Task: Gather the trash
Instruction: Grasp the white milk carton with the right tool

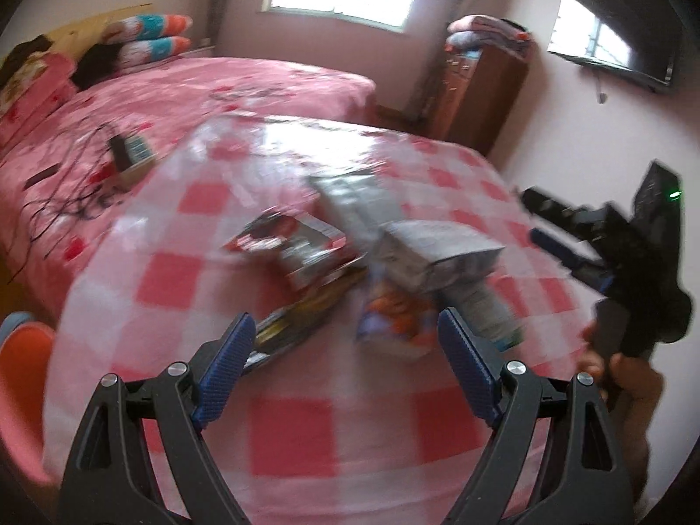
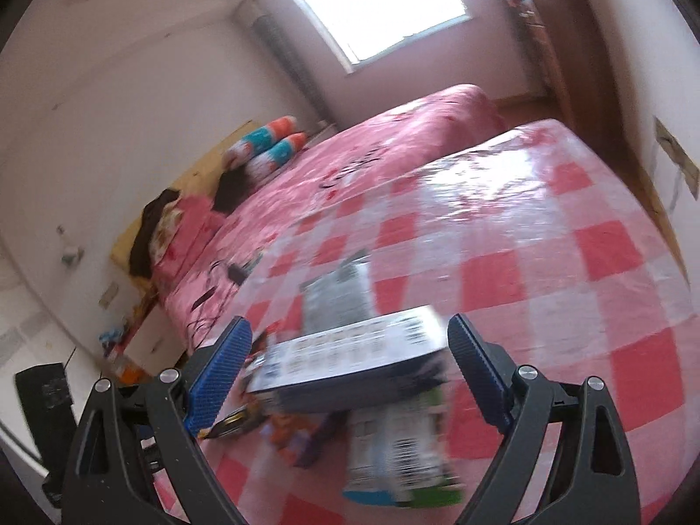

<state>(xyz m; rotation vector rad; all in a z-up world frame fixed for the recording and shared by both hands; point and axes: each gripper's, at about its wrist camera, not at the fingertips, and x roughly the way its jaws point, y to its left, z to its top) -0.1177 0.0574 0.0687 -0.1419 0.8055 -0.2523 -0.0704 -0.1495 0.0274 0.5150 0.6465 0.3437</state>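
A pile of empty cartons and wrappers lies on a table with a pink-and-white checked cloth (image 1: 306, 428). In the left wrist view I see a grey box (image 1: 442, 249), a red-and-white carton (image 1: 288, 236), an orange-and-purple wrapper (image 1: 393, 319) and a dark flat pack (image 1: 288, 328). My left gripper (image 1: 345, 332) is open and empty, just short of the pile. The right gripper (image 1: 612, 236) shows at the right edge. In the right wrist view my right gripper (image 2: 348, 345) is open, above a grey-and-blue box (image 2: 350, 358) and a white-and-green carton (image 2: 402, 455). Both views are blurred.
A bed with a pink cover (image 1: 175, 96) stands beyond the table, with cables and a small device (image 1: 127, 153) on it. A wooden cabinet (image 1: 477, 87) and a wall-mounted TV (image 1: 612, 39) are at the far right. An orange chair (image 1: 22, 376) is at the table's left.
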